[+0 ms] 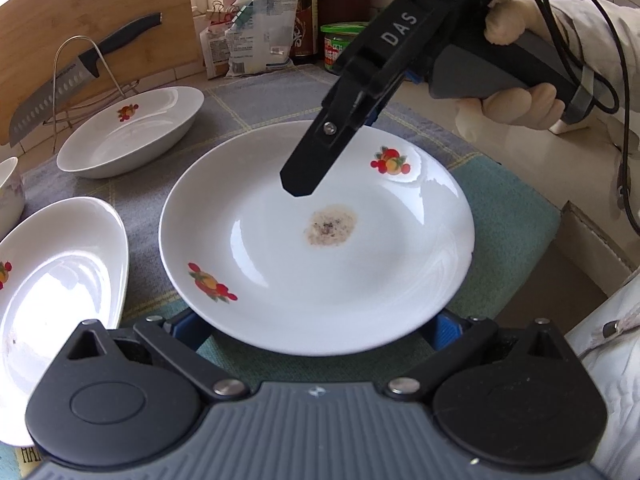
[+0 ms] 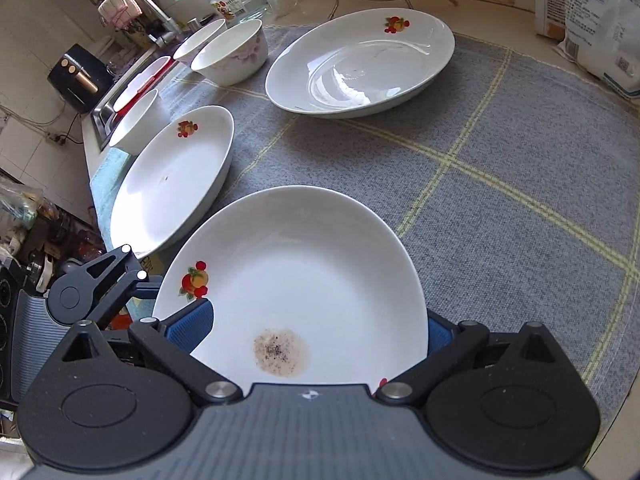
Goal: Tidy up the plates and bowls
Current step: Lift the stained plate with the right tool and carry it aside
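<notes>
A white stained plate (image 1: 280, 280) with fruit decals lies over the grey checked mat (image 1: 248, 108); the same stained plate (image 2: 304, 264) fills the right wrist view. My left gripper (image 1: 316, 330) stands open at the plate's near rim, which hides its blue fingertips. My right gripper (image 1: 308, 172) reaches in from the far right, held by a gloved hand (image 1: 516, 108). One black finger lies over the plate and the other goes under the rim. In its own view my right gripper (image 2: 316, 328) is open, with the plate between wide jaws. The left gripper (image 2: 132, 280) shows at the plate's left edge.
Two more white oval dishes, a far dish (image 2: 360, 64) and a left dish (image 2: 172, 176), sit on the mat. Several bowls (image 2: 232, 52) stand near the sink (image 2: 108, 112). A knife (image 1: 52, 96) rests on a wire rack by the cutting board. Bags, a bottle and a jar (image 1: 340, 44) line the back.
</notes>
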`<state>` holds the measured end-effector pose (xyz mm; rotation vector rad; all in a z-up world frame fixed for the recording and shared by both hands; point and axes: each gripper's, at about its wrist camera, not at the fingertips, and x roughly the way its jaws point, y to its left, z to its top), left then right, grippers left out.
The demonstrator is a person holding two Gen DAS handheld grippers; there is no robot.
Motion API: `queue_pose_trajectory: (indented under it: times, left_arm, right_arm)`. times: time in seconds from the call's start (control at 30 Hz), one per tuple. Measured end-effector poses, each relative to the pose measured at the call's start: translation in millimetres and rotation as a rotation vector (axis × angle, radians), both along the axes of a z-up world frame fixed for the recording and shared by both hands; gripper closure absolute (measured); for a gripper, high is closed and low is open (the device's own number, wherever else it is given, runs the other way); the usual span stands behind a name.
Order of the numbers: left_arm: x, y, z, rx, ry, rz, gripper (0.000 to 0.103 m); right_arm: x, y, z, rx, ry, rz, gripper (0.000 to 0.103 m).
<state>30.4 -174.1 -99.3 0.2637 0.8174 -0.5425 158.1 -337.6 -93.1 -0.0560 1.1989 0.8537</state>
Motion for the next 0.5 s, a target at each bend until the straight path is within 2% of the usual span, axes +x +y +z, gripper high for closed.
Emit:
queue_pose_trajectory:
  times: [0.3, 0.5]
  left_arm:
    - [9, -4, 9, 0.026, 0.014, -0.032, 0.002]
    - [26, -15, 19, 0.036, -0.028, -0.074, 0.002]
  right_arm:
    - [-3, -11, 5, 0.002, -0.01, -0.03, 0.0]
    - [5, -31, 20, 0.011, -0.056, -0.085, 0.0]
